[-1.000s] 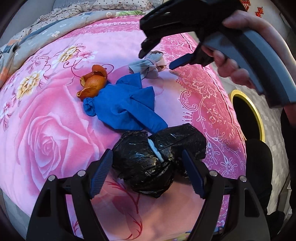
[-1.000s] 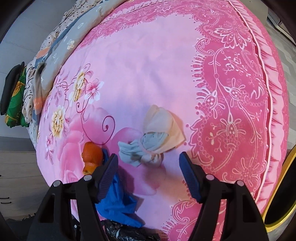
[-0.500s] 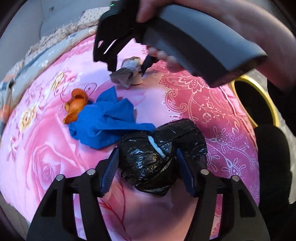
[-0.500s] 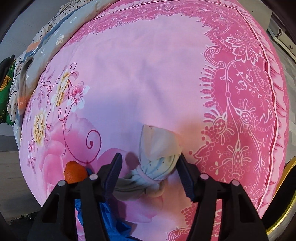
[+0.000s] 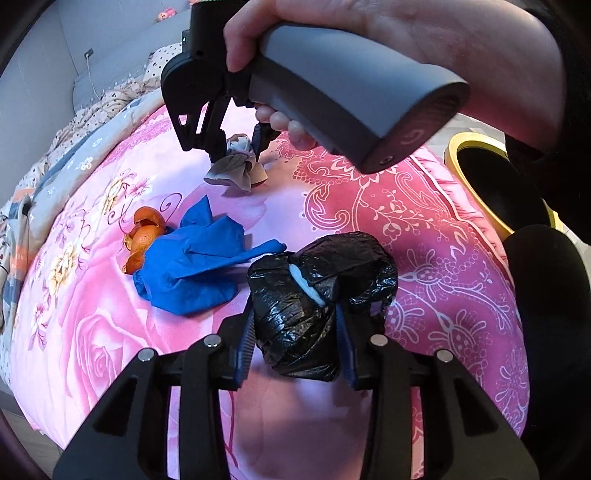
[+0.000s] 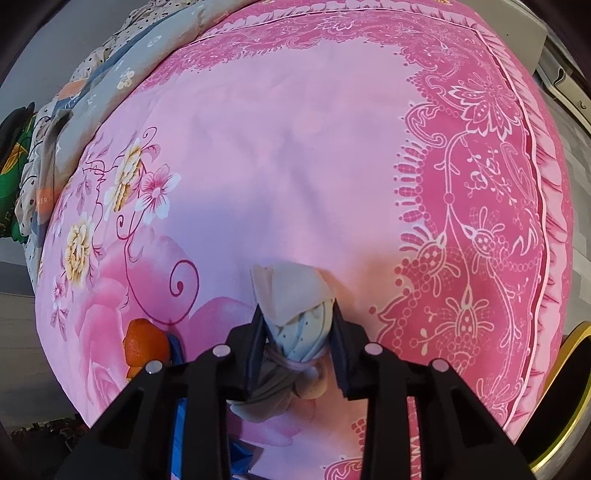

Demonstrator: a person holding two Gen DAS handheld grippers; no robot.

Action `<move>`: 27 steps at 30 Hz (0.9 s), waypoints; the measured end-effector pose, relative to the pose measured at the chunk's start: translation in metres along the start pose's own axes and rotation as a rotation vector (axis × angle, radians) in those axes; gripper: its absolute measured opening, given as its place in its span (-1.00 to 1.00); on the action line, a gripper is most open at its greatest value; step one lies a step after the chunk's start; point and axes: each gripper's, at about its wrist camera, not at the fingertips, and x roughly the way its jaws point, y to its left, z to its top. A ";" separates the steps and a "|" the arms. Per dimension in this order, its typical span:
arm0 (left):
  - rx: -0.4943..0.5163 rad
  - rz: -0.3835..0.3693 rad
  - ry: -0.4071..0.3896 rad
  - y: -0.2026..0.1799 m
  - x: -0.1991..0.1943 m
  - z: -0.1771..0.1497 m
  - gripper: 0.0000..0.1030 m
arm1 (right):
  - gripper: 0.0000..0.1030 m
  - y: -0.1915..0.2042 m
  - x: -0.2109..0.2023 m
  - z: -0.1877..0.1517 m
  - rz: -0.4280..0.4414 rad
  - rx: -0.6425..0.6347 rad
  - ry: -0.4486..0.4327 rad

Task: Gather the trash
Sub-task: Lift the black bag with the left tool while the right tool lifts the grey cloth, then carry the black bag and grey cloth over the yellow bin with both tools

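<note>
A crumpled black plastic bag [image 5: 317,295] lies on the pink bedspread [image 5: 92,332]. My left gripper [image 5: 295,343] has its jaws closing, and both pads press into the bag's near lobe. A knotted grey cloth bundle [image 6: 295,325] sits farther up the bed. My right gripper [image 6: 297,350] is closing too, its pads squeezing that bundle [image 5: 238,166]. Left of the black bag lie a blue glove [image 5: 195,262] and orange peel [image 5: 144,240]. The peel [image 6: 142,343] shows at the right wrist view's lower left.
A round bin with a yellow rim [image 5: 491,177] stands beside the bed on the right. A grey-patterned quilt [image 5: 74,158] is bunched along the far left edge of the bed. A person's hand [image 5: 406,33] grips the right gripper's handle overhead.
Both grippers have narrowed from wide apart onto their things: the left onto the black bag, the right onto the grey bundle. The right gripper has come down over the bundle.
</note>
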 end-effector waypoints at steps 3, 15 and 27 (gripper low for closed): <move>-0.022 -0.027 0.007 0.002 -0.004 0.000 -0.34 | -0.45 0.000 -0.007 -0.005 0.004 -0.008 -0.003; -0.131 -0.133 0.011 0.022 -0.031 0.004 -0.37 | -0.45 -0.014 -0.053 -0.018 0.057 0.014 -0.054; -0.192 -0.141 -0.020 0.030 -0.064 0.014 -0.37 | -0.45 -0.050 -0.102 -0.050 0.086 0.035 -0.109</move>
